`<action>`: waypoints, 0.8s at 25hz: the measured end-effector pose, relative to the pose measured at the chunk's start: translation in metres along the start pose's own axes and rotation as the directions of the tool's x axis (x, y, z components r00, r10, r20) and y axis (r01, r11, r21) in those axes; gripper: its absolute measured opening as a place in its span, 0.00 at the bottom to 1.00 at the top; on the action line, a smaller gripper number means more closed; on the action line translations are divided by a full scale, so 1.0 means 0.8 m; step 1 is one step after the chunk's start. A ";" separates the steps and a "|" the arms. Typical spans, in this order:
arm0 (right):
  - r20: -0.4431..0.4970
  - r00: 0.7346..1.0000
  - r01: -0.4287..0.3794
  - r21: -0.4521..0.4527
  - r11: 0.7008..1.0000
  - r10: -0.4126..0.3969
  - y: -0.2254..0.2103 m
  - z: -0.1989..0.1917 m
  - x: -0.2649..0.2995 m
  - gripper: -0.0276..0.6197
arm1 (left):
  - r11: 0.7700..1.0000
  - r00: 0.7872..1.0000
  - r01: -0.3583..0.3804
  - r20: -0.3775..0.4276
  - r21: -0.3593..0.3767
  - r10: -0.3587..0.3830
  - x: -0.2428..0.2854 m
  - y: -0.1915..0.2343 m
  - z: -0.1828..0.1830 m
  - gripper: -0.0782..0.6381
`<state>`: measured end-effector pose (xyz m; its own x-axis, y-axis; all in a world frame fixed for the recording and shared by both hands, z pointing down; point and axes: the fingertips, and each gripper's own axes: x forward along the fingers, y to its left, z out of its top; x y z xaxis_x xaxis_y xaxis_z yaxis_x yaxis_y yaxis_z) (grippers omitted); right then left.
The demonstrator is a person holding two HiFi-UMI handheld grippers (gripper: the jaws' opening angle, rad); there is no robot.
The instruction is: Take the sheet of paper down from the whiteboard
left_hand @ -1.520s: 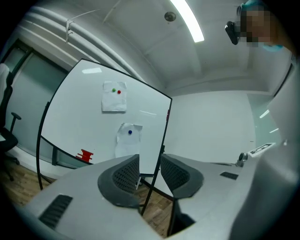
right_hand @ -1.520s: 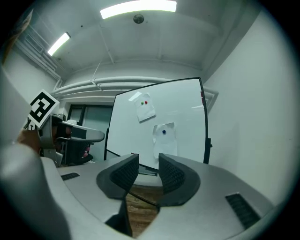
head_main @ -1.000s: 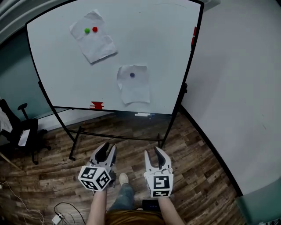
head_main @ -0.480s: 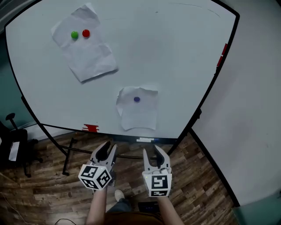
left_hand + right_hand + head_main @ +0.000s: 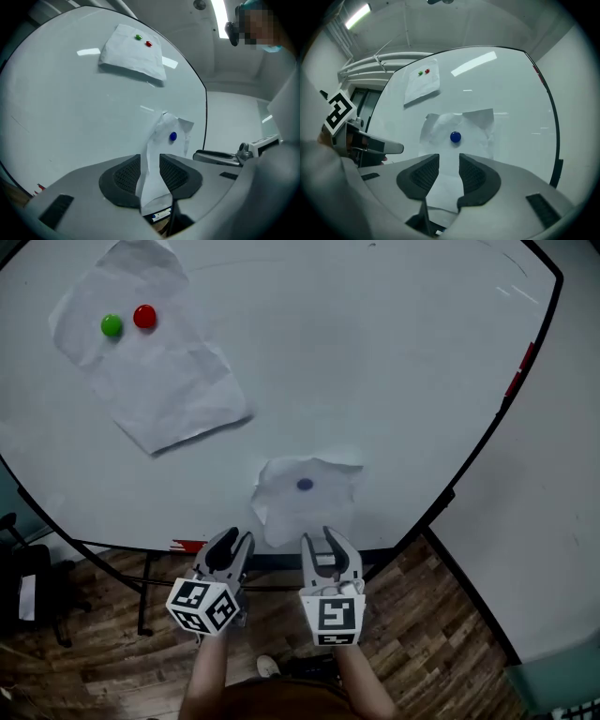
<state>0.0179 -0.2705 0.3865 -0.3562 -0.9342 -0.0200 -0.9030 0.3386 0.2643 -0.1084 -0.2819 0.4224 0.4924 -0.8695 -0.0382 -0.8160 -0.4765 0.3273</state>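
I hold the left gripper [image 5: 232, 540] and right gripper [image 5: 323, 540], jaws apart, low at the whiteboard [image 5: 375, 381]. The crumpled sheet of paper [image 5: 305, 507] hangs lengthwise down from its blue magnet [image 5: 305, 485], its bottom edge lined up with both gaps, unclamped.

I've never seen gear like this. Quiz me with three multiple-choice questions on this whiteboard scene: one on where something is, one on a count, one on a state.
1. Where is the small sheet with the blue magnet relative to the large sheet?
A above it
B lower and to the right
C left of it

2. How many magnets hold the large sheet?
A one
B two
C four

3. How are the left gripper and right gripper?
A both open
B both shut
C each shut on a magnet

Answers:
1. B, it hangs near the bottom edge of the whiteboard.
2. B, one green magnet, one red magnet.
3. A, each gripper view shows jaws apart, pressing nothing.
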 end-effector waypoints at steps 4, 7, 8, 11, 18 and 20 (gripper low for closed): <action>0.002 1.000 0.015 -0.018 1.000 -0.015 -0.003 0.004 0.012 0.25 | 1.000 1.000 0.019 -0.002 0.011 -0.018 0.016 0.002 0.002 0.29; 0.007 1.000 0.025 -0.024 0.999 -0.025 -0.005 0.007 0.022 0.25 | 0.999 0.999 0.031 -0.010 0.030 -0.030 0.023 0.002 0.003 0.28; 0.009 1.000 0.028 -0.025 0.999 -0.028 -0.005 0.007 0.024 0.25 | 0.999 0.999 0.034 -0.012 0.029 -0.033 0.024 0.002 0.003 0.28; 0.018 0.999 0.027 -0.034 0.999 -0.026 -0.004 0.010 0.032 0.25 | 0.999 0.999 0.035 -0.010 0.027 -0.035 0.026 0.006 0.002 0.28; 0.041 0.999 0.030 -0.078 0.997 -0.027 -0.010 0.022 0.056 0.27 | 0.996 0.996 0.080 -0.032 0.029 -0.079 0.047 0.006 0.013 0.29; 0.045 0.999 0.032 -0.089 0.995 -0.028 -0.012 0.024 0.064 0.27 | 0.995 0.995 0.089 -0.043 0.034 -0.088 0.053 0.005 0.012 0.29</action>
<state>0.0038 -0.3193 0.3641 -0.3412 -0.9373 -0.0712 -0.8889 0.2971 0.3486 -0.0936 -0.3218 0.4134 0.5750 -0.8178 -0.0260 -0.7784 -0.5565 0.2904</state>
